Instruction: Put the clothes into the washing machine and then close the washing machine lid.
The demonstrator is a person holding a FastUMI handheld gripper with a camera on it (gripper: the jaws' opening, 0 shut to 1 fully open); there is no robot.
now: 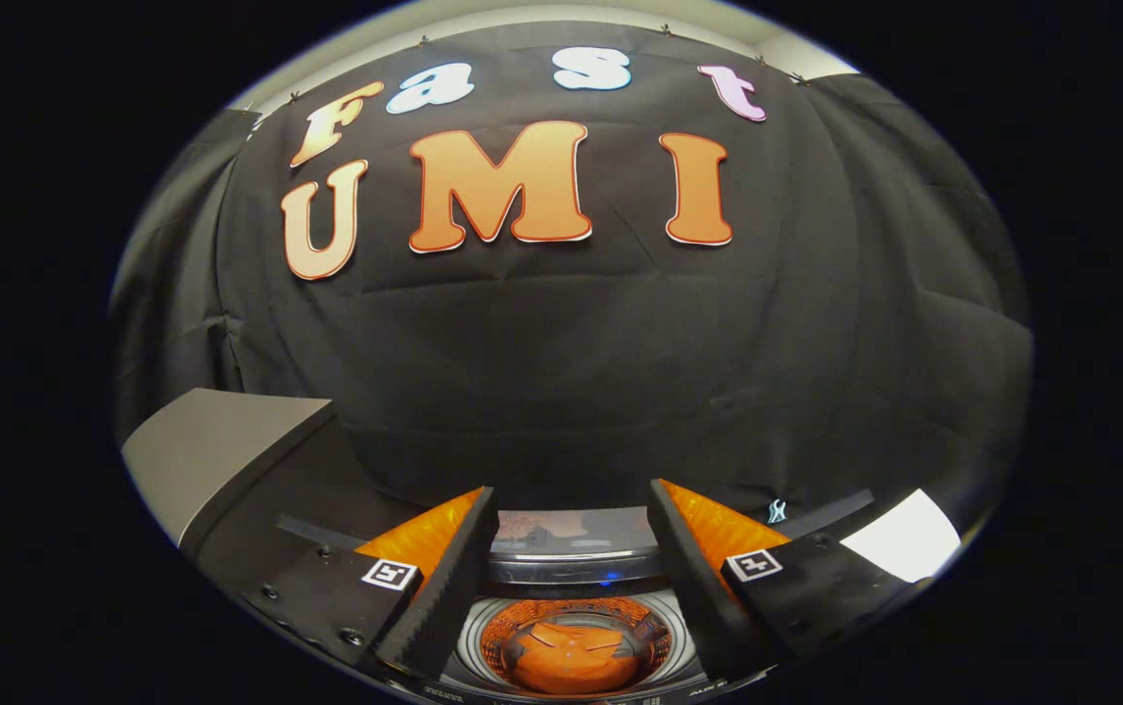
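Tongs is the plainest word for the gripper (571, 509), and it hung released above the washing machine (571, 573): its two fingers (448, 587) stood well apart with nothing between them and neither touching anything. They pointed forward and slightly down, spreading from the tips toward the camera, each carrying a small square marker on its flat mount near the base.

Between and below the fingers lay the round opening of the washing machine's drum (571, 646), ringed by a pale rim. Down inside it sat the clothes (571, 661), a rumpled orange heap resting at the bottom (folds showed across its top, though the kind of garment could not be told). The perforated wall of the drum showed around the heap, tinted orange.

Just beyond the drum opening, in the gap between the fingertips, ran the machine's glossy back panel with a faint blue light on it. The lid (566, 529) appeared to stand raised behind that, its surface catching a dim reflection, so the drum was open from above.

Behind the machine hung the booth's black cloth wall (561, 372). Off beyond the left finger, a grey slanted surface (218, 455) stood against that wall.
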